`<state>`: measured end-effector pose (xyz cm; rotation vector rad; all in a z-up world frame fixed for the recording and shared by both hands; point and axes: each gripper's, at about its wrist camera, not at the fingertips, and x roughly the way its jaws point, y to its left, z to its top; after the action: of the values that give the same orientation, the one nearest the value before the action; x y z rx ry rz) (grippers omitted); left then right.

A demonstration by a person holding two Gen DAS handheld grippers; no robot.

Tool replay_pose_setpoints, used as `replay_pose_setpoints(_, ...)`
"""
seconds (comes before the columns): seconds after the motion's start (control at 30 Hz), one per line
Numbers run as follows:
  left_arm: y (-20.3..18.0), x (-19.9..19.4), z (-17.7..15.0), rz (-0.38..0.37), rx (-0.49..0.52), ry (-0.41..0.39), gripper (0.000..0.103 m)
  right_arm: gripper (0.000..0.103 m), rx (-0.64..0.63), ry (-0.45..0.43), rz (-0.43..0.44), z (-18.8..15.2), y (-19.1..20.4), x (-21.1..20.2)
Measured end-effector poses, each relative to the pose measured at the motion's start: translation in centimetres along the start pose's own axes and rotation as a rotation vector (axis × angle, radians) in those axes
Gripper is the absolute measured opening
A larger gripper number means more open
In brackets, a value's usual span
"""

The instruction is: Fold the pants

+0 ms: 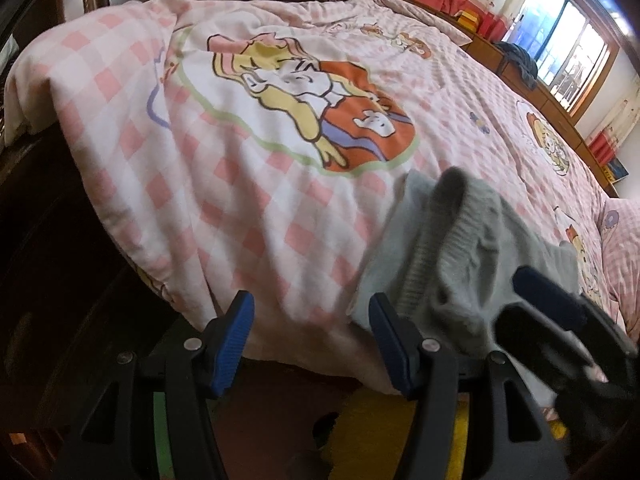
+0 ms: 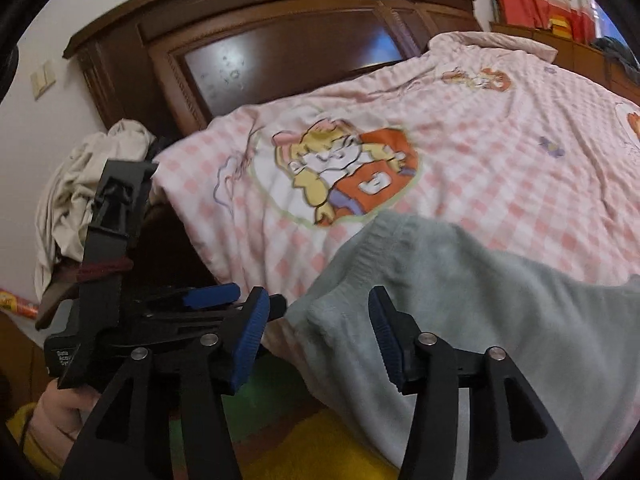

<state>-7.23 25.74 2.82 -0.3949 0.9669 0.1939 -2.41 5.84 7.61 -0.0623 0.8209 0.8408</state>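
Grey pants blurred, cut off at right edge.

You had a wide bed with a dark carved wooden headboard, covered by a pink-and-white checked quilt printed with cartoon figures. On the quilt, the light grey knitted pants lay bunched at the near edge, their ribbed waistband raised, part of them drooping over the side.

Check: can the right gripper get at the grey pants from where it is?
Probably yes. The right gripper is open, and the grey pants lie right ahead over the bed edge, with nothing between its fingers and the cloth.
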Motion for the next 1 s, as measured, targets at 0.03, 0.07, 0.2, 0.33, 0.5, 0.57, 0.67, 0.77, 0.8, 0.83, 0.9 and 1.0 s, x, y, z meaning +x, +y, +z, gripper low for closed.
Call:
replay_pose_setpoints(0.03,-0.2,-0.2,0.0,-0.004,0.005,-0.003,0.062,0.053,0.014,-0.003,-0.013,0.0,-0.6,-0.4)
replay_pose_setpoints(0.07,-0.6,-0.5,0.1,-0.009,0.012,-0.008,0.062,0.053,0.041,-0.007,-0.034,0.0,-1.6,-1.1)
replay_pose_setpoints(0.2,-1.9,-1.5,0.3,-0.049,0.033,-0.02,0.063,0.052,0.137,-0.028,-0.116,-0.9,-5.5,-3.5)
replay_pose_setpoints(0.33,-3.5,-2.4,0.7,-0.104,0.046,-0.032,0.063,0.053,0.217,-0.034,-0.218,-2.2,-9.2,-5.6)
replay_pose_setpoints(0.5,-6.2,-2.0,1.2,-0.137,0.094,-0.031,0.063,0.052,0.286,-0.004,-0.289,-4.1,-12.3,-6.4)
replay_pose_setpoints(0.57,-7.0,-1.1,1.1,-0.124,0.113,-0.022,0.063,0.052,0.297,0.013,-0.302,-4.9,-13.0,-6.4)
replay_pose_setpoints(0.67,-7.3,0.6,0.3,-0.051,0.144,0.003,0.063,0.052,0.318,0.055,-0.326,-6.2,-14.3,-5.9)
replay_pose_setpoints(0.77,-6.5,2.3,-0.9,0.069,0.175,0.047,0.066,0.052,0.333,0.069,-0.322,-7.3,-15.2,-5.9)
replay_pose_setpoints(0.8,-6.0,2.9,-1.3,0.075,0.171,0.069,0.066,0.052,0.335,0.068,-0.315,-7.6,-15.3,-6.0)
replay_pose_setpoints(0.83,-5.6,3.1,-1.6,0.072,0.16,0.08,0.066,0.052,0.335,0.068,-0.313,-7.6,-15.4,-6.0)
replay_pose_setpoints(0.9,-5.4,3.1,-1.8,0.073,0.158,0.081,0.066,0.052,0.338,0.068,-0.313,-7.6,-15.4,-6.0)
replay_pose_setpoints(1.0,-6.1,2.1,-1.5,0.091,0.177,0.062,0.066,0.052,0.347,0.037,-0.295,-7.1,-15.6,-6.8)
